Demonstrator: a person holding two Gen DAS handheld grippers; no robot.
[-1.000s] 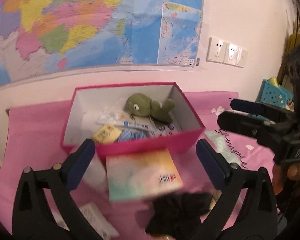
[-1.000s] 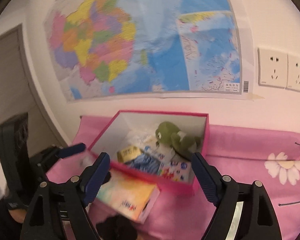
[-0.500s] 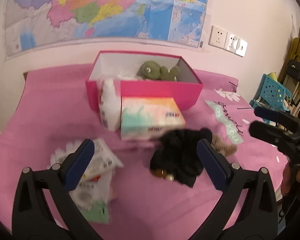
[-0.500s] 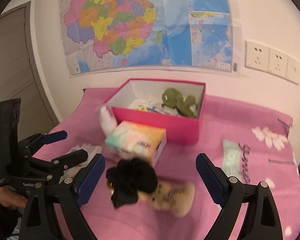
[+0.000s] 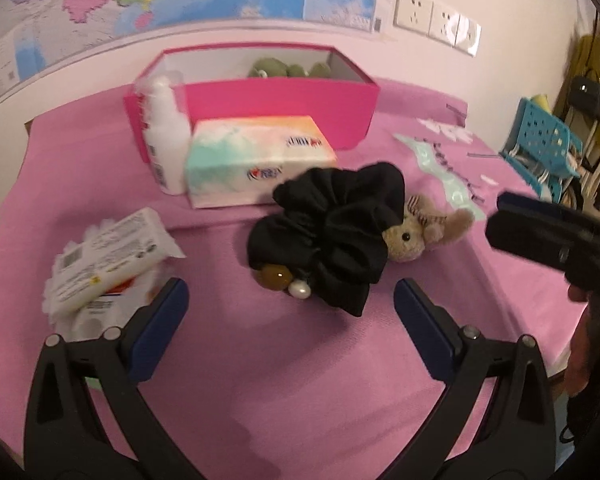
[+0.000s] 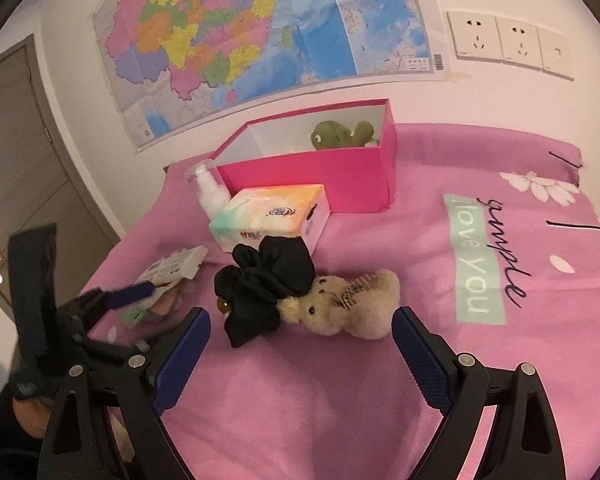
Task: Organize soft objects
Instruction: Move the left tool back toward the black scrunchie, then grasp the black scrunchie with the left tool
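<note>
A black scrunchie [image 5: 332,232] [image 6: 268,280] lies on the pink bed sheet, partly over a small beige teddy bear [image 5: 416,228] [image 6: 340,304]. A tissue pack [image 5: 256,160] [image 6: 272,216] lies in front of a pink box [image 5: 280,108] [image 6: 332,176] that holds a green plush turtle [image 5: 288,69] [image 6: 340,134]. My left gripper [image 5: 290,316] is open and empty, just in front of the scrunchie. My right gripper [image 6: 300,340] is open and empty, in front of the bear.
A white pump bottle [image 5: 166,128] [image 6: 210,190] stands by the box's left corner. White wipe packets [image 5: 108,256] [image 6: 172,268] lie at the left. A blue perforated basket [image 5: 540,140] stands off the bed's right edge. A map and wall sockets [image 6: 508,42] are behind.
Both grippers have pulled back from the pink box and lowered toward the bed. The scrunchie, bear and packets have come into fuller view. Both stay open.
</note>
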